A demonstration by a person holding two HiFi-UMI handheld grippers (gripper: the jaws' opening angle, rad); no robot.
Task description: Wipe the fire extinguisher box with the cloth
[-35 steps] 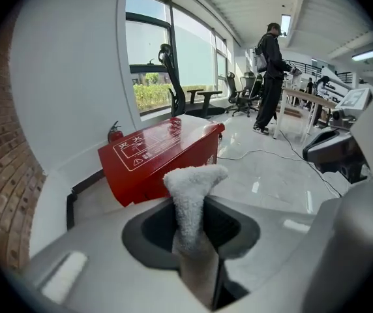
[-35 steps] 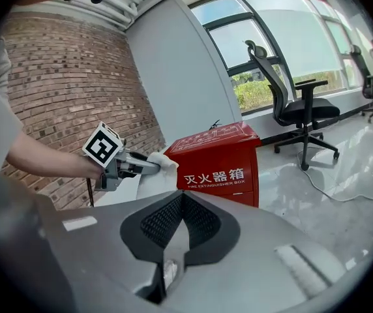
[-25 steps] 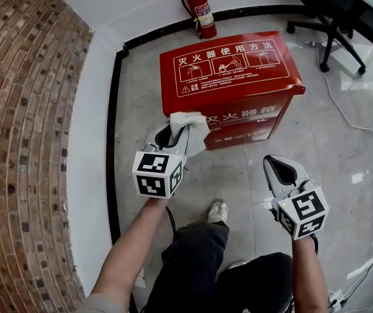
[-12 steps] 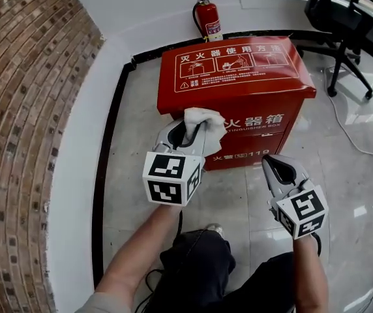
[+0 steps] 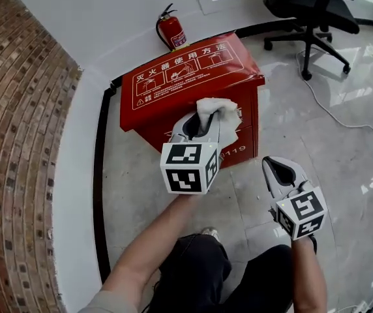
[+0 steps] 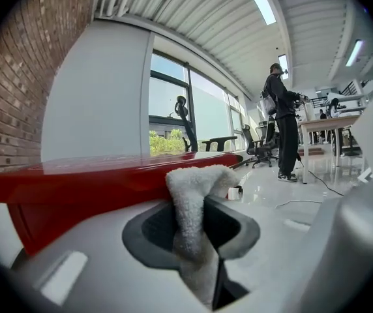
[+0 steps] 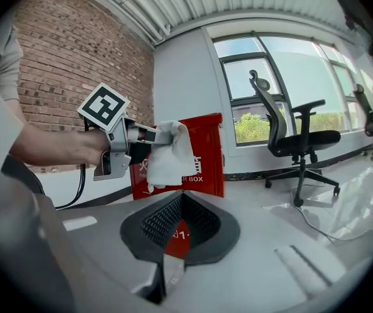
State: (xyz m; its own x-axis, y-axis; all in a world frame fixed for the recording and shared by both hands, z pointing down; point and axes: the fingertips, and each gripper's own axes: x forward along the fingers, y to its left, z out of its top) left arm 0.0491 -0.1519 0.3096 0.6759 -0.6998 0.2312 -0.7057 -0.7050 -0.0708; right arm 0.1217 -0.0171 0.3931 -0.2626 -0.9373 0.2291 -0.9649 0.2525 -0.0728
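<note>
Fire extinguisher box on the floor, white cloth at its upper front edge.
Left hand-held gripper clamped on the cloth; right hand-held gripper closed on nothing, lower, apart from the box; small extinguisher behind, by the wall.

Red metal fire extinguisher box: lid carries white characters "灭火器使用方法" above three pictogram panels; warning triangle beside small print, unreadable. Front: white "119". Right gripper view: "BOX" legible on front. Small red fire extinguisher: label unreadable.
</note>
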